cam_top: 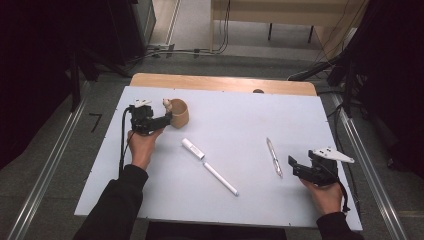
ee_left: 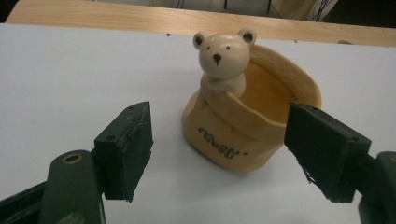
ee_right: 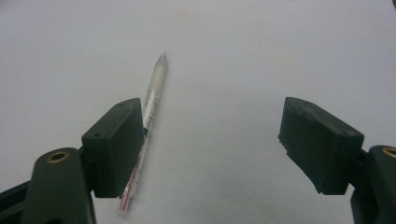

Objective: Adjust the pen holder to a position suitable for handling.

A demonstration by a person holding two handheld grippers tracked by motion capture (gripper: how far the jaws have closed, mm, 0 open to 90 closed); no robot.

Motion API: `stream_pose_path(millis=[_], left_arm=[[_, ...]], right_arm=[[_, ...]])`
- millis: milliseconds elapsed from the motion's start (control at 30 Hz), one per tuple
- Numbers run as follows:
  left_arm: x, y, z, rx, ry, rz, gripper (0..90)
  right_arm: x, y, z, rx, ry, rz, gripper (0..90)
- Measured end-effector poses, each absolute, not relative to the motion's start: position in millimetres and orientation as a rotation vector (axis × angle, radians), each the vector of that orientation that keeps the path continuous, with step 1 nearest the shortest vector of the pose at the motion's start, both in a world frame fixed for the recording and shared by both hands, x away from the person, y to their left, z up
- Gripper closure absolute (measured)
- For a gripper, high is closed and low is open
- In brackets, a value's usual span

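Jaws of the left gripper [ee_left: 217,156] flank the bear cup [ee_left: 250,123], untouched.

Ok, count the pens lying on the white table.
2. A clear pen lies right of centre, near the right gripper; a white pen lies mid-table, beside its separate cap. None seems hidden.

Grey floor [cam_top: 60,150], wooden desk [cam_top: 280,12] beyond, dim sides.

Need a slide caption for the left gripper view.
Open left tongs frame a tan bear-figure cup standing upright on the white table.
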State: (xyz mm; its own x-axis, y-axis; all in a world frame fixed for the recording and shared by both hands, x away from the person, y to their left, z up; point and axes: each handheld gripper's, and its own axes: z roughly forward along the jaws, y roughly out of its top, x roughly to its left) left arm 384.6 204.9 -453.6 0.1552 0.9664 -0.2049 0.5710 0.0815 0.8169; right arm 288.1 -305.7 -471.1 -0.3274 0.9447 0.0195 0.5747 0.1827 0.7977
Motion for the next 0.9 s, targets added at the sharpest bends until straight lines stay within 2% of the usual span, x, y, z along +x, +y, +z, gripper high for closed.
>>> stream_pose_path(millis=[267,433,567,900], left_arm=[[408.0,198.4,-450.2,1.611,1.522,0.589,27.0],[424.2,189.1,-450.5,1.697,1.527,0.606,29.4],[430.0,185.7,-453.3,1.72,1.546,0.617,34.6],[440.5,184.9,-466.0,1.768,1.571,0.632,41.4]], right_arm=[[287.3,-305.7,-471.3,1.424,1.977,1.002,20.9],[288.0,-305.9,-472.4,1.422,1.982,0.997,21.1],[287.6,-306.2,-472.4,1.426,1.982,0.993,21.3],[287.7,-306.3,-473.7,1.429,1.99,0.992,21.6]])
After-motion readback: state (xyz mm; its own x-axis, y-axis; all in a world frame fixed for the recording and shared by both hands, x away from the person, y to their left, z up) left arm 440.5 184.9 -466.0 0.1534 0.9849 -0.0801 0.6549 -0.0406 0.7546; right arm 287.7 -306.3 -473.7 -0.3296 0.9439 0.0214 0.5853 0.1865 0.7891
